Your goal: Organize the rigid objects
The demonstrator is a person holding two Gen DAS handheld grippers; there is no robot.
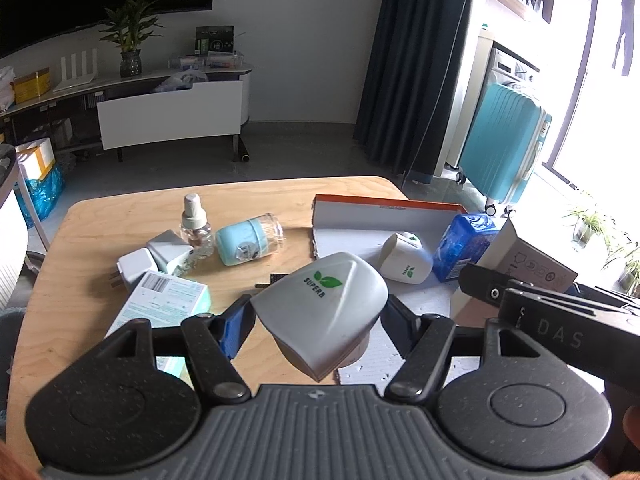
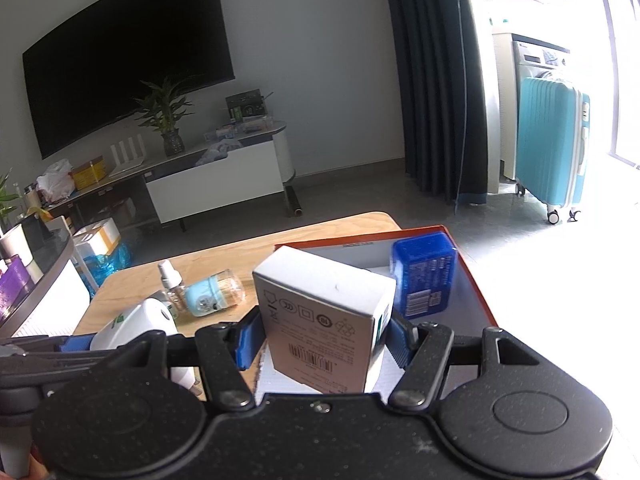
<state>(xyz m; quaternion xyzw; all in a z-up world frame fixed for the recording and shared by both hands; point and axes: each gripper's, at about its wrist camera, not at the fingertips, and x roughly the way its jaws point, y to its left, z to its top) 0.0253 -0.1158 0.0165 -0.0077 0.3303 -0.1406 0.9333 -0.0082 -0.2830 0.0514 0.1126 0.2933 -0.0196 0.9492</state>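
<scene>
My left gripper (image 1: 318, 316) is shut on a white plug-in device with a green leaf logo (image 1: 324, 308), held above the wooden table (image 1: 100, 220) at the left edge of the orange-rimmed box lid (image 1: 384, 205). Inside the lid lie a second white leaf-logo device (image 1: 406, 258) and a blue packet (image 1: 466, 246). My right gripper (image 2: 324, 340) is shut on a grey-white carton with a barcode (image 2: 324, 320), held over the lid (image 2: 476, 280) near the blue packet (image 2: 424, 276). The left gripper's device (image 2: 136, 322) shows at the left of the right wrist view.
On the table's left part lie a clear bottle with a white cap (image 1: 194, 222), a light blue jar on its side (image 1: 248, 240), white plug adapters (image 1: 154, 260) and a pale teal box (image 1: 164, 302). A blue suitcase (image 1: 508, 140) stands on the floor beyond.
</scene>
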